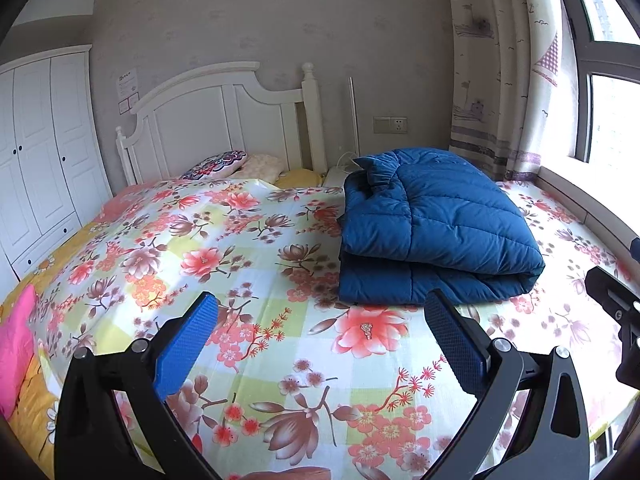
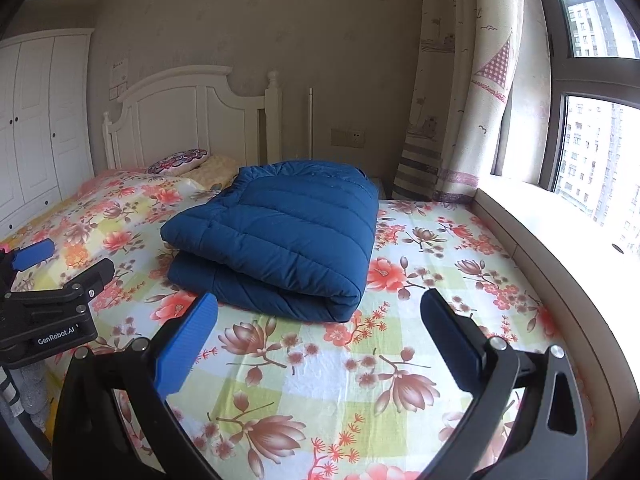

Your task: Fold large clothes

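A dark blue padded coat [image 1: 432, 228] [image 2: 280, 236] lies folded into a thick bundle on the flowered bedspread [image 1: 224, 248] [image 2: 440, 272]. My left gripper [image 1: 320, 320] hovers open above the spread, nearer than the bundle and a little to its left, with nothing between its blue pads [image 1: 188, 344]. My right gripper [image 2: 320, 316] is open too, just short of the bundle's near fold, and holds nothing. The left gripper's body [image 2: 48, 312] shows at the left edge of the right wrist view. A black part of the right gripper [image 1: 616, 304] shows at the right edge of the left wrist view.
A white headboard [image 1: 224, 120] and pillows [image 1: 216, 164] stand at the far end of the bed. A white wardrobe [image 1: 36, 152] lines the left wall. Curtain [image 2: 460, 80], window sill [image 2: 560, 248] and window run along the right. A pink cloth [image 1: 16, 344] lies at the bed's left edge.
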`<state>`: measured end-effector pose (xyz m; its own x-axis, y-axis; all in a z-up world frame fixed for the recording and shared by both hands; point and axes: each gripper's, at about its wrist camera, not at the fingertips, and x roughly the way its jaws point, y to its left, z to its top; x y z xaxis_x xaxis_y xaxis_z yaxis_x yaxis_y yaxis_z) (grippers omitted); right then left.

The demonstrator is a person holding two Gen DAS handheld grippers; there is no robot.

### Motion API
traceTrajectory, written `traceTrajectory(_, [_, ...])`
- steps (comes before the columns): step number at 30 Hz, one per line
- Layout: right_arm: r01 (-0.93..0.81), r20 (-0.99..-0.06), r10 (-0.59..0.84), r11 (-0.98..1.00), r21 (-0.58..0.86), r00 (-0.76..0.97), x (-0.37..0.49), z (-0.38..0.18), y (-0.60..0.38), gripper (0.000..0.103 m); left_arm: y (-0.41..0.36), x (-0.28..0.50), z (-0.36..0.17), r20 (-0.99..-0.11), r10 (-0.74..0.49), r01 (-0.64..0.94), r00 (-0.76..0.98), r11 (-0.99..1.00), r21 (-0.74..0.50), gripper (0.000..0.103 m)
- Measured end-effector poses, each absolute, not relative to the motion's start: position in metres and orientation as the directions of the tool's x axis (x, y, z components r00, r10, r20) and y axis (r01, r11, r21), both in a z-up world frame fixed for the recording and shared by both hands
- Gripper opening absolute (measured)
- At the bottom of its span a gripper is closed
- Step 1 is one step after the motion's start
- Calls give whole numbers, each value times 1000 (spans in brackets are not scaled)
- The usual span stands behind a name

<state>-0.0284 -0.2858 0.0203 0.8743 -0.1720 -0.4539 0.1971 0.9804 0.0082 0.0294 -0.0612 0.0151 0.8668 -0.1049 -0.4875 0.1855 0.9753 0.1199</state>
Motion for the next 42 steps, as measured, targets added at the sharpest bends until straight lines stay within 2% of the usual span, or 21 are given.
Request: traceTrajectory(42, [181,-434,-159,983,11,887,-32,27,-281,101,-63,25,19,-483,-106,185,869,975,119,99])
